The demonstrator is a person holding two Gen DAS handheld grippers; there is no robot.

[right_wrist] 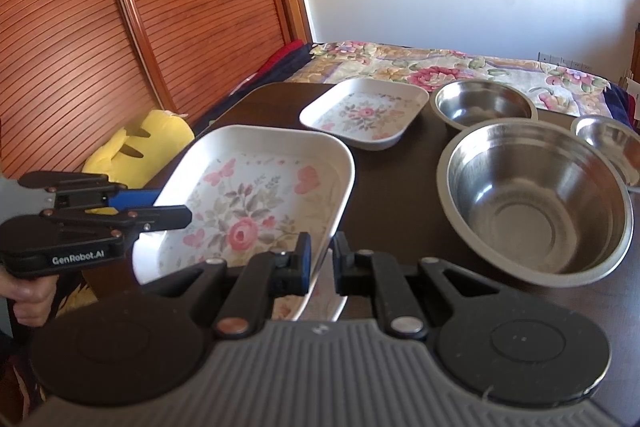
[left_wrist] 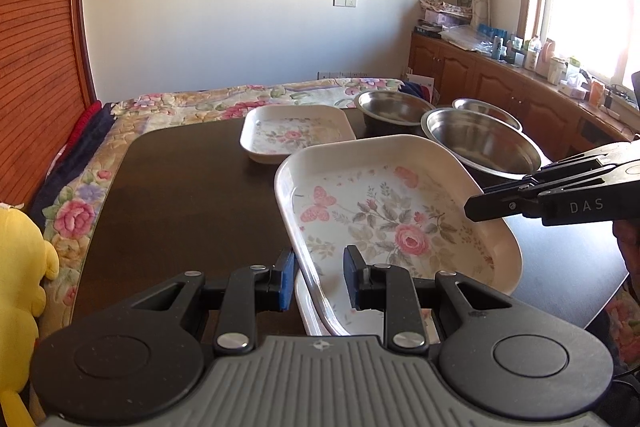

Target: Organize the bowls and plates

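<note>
Both the left tongs [left_wrist: 318, 277] and right tongs [right_wrist: 322, 263], clamped on the large floral plate [left_wrist: 384, 223], carry it toward the smaller plate [left_wrist: 294, 135], likely for stacking.

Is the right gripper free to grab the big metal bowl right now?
Probably not. The right gripper is shut on the big flowery tray's rim, sharing it with the left gripper. The big metal bowl sits uncovered beside it.

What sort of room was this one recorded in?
Most likely a bedroom at home: a bed with a floral quilt behind the dark table, a slatted wooden wardrobe door, and a toiletry-cluttered cabinet below the window.
</note>
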